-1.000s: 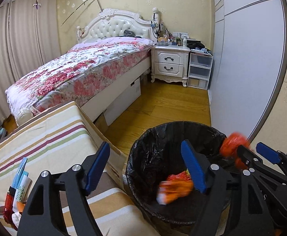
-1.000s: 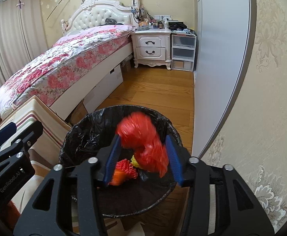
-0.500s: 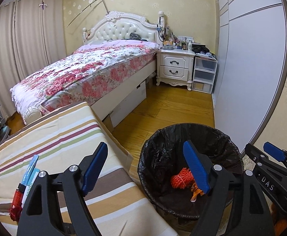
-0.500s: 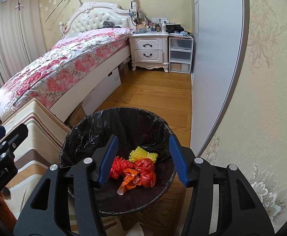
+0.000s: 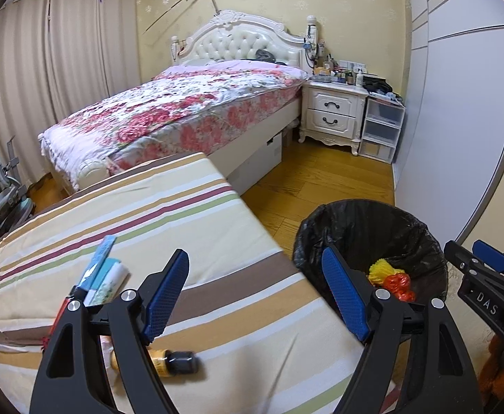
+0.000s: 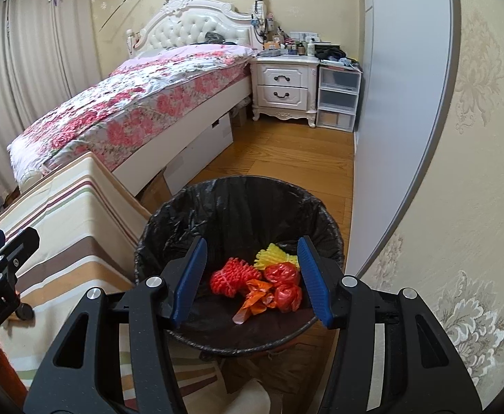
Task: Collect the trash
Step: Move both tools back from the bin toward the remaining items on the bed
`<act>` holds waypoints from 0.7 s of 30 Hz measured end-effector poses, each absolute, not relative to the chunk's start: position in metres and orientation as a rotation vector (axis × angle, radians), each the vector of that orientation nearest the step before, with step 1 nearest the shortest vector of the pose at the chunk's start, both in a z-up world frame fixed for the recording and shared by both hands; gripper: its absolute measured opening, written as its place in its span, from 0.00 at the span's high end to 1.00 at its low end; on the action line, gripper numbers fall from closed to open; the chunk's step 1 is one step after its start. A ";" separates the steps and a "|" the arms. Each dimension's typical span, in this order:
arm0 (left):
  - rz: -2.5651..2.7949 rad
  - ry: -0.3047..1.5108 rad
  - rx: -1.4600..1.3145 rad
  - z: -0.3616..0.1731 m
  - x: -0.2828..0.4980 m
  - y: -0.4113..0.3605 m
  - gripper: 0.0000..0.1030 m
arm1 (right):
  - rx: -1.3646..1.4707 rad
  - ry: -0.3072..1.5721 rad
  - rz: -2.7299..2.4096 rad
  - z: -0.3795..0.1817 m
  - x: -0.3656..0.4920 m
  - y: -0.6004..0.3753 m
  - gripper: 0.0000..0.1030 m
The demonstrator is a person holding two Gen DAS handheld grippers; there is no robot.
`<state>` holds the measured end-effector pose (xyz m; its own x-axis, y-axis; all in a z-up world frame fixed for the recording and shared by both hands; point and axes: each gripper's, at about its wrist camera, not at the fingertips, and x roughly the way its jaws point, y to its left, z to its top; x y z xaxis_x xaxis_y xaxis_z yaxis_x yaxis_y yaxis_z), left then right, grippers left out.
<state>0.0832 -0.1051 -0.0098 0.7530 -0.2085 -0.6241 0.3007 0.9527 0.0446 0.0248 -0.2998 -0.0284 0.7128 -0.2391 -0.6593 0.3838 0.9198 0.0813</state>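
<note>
A bin with a black liner (image 6: 169,220) stands on the floor beside the striped table (image 5: 190,207). Inside lie a red foam net (image 6: 228,277), a yellow net (image 6: 272,257), red bags (image 6: 286,286) and an orange wrapper (image 6: 257,298). My right gripper (image 6: 252,283) is open and empty above the bin. My left gripper (image 5: 255,293) is open and empty over the table's right edge, with the bin (image 5: 372,227) to its right. On the table lie a blue-and-white tube (image 5: 108,277), a blue stick (image 5: 96,262) and a small yellow bottle with a black cap (image 5: 174,362).
A floral bed (image 5: 183,110), a white nightstand (image 5: 333,114) and plastic drawers (image 5: 381,131) stand at the back. A grey wardrobe door (image 6: 400,103) runs along the right. Wooden floor (image 6: 286,158) lies between bed and bin.
My right gripper let go of the red bag, which fell into the bin. My left gripper has swung left from over the bin to over the striped table.
</note>
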 end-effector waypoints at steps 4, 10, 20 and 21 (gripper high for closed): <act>-0.242 0.666 0.128 -0.010 0.079 -0.082 0.25 | 0.201 0.698 -0.309 -0.026 0.026 -0.282 0.48; -0.182 0.667 0.105 -0.009 0.073 -0.050 0.25 | 0.156 0.701 -0.241 -0.021 0.030 -0.246 0.48; -0.070 0.665 0.068 -0.010 0.062 0.014 0.23 | 0.095 0.707 -0.131 -0.016 0.036 -0.191 0.47; -0.056 0.669 0.062 -0.011 0.062 0.021 0.23 | 0.090 0.710 -0.120 -0.016 0.037 -0.186 0.47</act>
